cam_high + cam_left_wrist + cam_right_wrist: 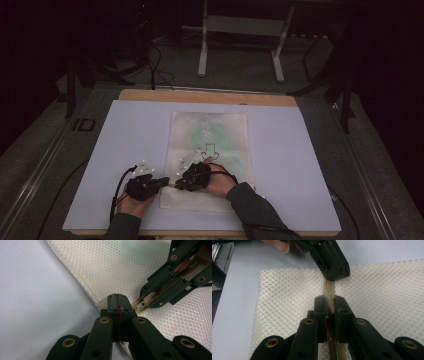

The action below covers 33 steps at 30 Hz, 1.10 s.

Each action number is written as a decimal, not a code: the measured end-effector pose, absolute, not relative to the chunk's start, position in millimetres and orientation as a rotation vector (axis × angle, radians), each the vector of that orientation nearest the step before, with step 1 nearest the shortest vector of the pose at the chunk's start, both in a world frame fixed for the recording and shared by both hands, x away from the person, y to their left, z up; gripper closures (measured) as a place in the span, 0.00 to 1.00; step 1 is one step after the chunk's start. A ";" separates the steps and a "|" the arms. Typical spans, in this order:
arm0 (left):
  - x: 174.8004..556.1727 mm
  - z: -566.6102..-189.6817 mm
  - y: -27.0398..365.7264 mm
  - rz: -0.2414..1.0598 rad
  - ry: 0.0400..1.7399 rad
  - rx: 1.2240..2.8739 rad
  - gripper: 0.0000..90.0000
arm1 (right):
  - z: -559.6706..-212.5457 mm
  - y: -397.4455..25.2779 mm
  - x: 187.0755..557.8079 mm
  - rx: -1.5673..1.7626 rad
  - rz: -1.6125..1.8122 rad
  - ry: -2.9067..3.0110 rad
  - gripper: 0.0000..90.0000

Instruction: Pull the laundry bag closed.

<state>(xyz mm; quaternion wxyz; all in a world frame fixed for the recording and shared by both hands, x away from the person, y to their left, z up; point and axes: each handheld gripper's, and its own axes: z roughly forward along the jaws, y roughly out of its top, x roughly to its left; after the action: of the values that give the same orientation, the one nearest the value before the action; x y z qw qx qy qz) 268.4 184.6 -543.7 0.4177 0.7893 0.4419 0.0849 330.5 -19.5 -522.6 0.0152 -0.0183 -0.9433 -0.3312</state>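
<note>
White tabletop [125,150], near edge: two grippers meet on a mesh bag [210,135]
Left gripper [117,301] clamps the bag's near left corner; right gripper [329,300], angled leftward, pinches its zipper pull [329,291]

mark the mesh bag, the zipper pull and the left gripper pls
mesh bag [210,131], high view: flat middle of its top face.
zipper pull [140,305], left gripper view: its beige end.
left gripper [117,297], left gripper view: tip where the shut jaws meet.
</note>
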 end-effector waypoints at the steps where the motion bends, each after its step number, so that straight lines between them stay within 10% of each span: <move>1: 268.3 -543.8 184.5 0.211 1.111 1.979 1.00 | -522.1 -20.7 330.4 -0.058 -1.023 -2.940 0.92; 33: 268.7 -544.0 185.3 0.205 1.108 1.978 1.00 | -517.9 -44.0 330.1 -0.077 -0.989 -2.959 0.92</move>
<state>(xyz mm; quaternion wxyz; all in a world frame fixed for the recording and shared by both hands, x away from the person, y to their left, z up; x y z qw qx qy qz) 268.7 185.3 -544.0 0.4192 0.7889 0.4419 0.0818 330.1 -44.0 -517.9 0.0105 -0.0247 -0.9481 -0.3170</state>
